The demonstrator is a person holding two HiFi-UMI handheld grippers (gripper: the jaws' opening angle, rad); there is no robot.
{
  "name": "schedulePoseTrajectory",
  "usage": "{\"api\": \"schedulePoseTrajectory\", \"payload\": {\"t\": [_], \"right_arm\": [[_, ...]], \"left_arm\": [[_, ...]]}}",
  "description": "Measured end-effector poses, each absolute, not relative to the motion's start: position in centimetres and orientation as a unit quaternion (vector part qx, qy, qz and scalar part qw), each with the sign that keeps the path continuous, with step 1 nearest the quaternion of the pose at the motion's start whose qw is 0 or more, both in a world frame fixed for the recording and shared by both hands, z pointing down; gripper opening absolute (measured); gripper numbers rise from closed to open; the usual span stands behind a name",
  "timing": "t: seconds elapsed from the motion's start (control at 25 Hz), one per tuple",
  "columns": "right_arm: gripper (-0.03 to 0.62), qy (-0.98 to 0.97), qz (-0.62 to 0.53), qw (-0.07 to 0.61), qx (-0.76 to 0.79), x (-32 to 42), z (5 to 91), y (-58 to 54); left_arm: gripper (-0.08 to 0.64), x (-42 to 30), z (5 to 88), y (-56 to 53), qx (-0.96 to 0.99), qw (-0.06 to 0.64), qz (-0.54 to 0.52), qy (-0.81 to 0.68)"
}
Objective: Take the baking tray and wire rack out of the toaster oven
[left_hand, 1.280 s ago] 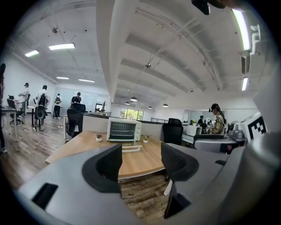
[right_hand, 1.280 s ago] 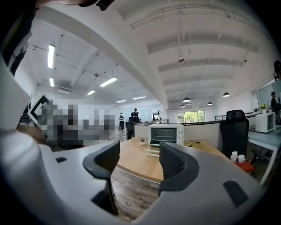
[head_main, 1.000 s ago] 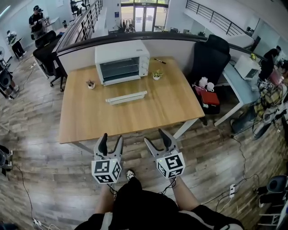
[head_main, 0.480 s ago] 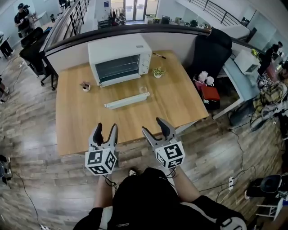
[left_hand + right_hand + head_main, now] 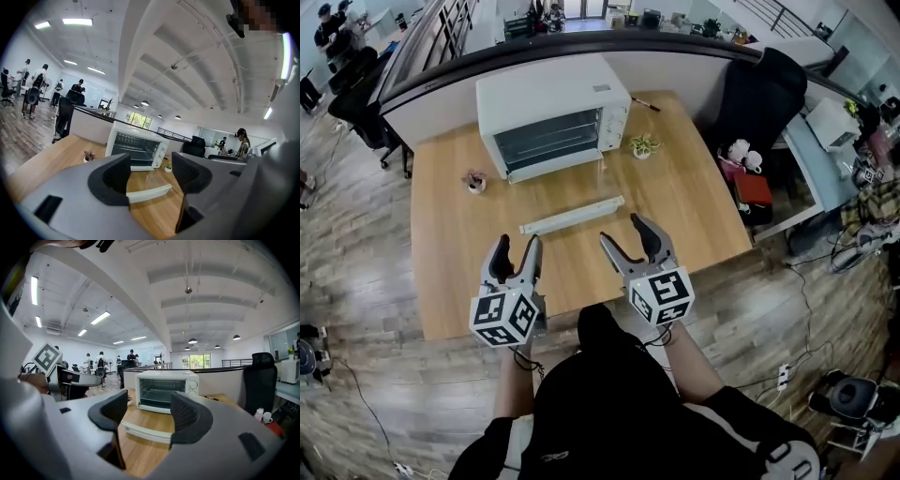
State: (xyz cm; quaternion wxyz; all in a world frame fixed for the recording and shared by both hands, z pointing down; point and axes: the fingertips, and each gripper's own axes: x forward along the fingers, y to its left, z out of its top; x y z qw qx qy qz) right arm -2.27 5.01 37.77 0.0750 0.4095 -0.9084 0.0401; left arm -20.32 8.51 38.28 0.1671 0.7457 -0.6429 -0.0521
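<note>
A white toaster oven [image 5: 551, 114] stands at the back of the wooden table [image 5: 450, 272], and it also shows in the left gripper view [image 5: 137, 148] and the right gripper view [image 5: 166, 390]. Its glass door lies open and flat, with the white handle bar [image 5: 572, 215] toward me. A wire rack [image 5: 159, 398] shows dimly inside; I cannot make out the tray. My left gripper [image 5: 514, 251] [image 5: 151, 173] and right gripper [image 5: 629, 234] [image 5: 149, 414] hover side by side over the table's near part, both open and empty, well short of the door handle.
Two small potted plants sit on the table, one at the left [image 5: 474, 180] and one right of the oven [image 5: 643, 144]. A pen [image 5: 643, 105] lies at the back right. A black chair [image 5: 766, 94] stands to the right; a low partition wall [image 5: 441, 103] runs behind.
I have stepped closer to the table. Both grippers have moved forward from over the floor to over the table's near part, still open.
</note>
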Motion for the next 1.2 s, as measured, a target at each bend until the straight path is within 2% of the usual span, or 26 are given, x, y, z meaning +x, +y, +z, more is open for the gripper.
{"api": "schedulePoseTrajectory", "payload": {"t": [0.32,0.64,0.88,1.2], "right_arm": [[0.296,-0.917,0.056,0.100,0.383,-5.0,39.9,-5.0],[0.296,-0.915,0.131,0.118,0.362,-7.7,44.6,-13.0],[0.291,-0.909,0.193,0.111,0.353,-9.4,47.9,-17.6],[0.268,-0.896,0.265,0.082,0.346,-11.0,51.3,-22.9]], "left_arm": [[0.261,-21.5,40.3,-0.9,0.737,0.194,-0.046,-0.646],[0.261,-22.9,44.9,-8.4,0.716,0.268,-0.040,-0.644],[0.261,-23.8,48.4,-13.0,0.699,0.302,-0.037,-0.648],[0.261,-25.6,51.4,-18.1,0.668,0.346,-0.091,-0.653]]}}
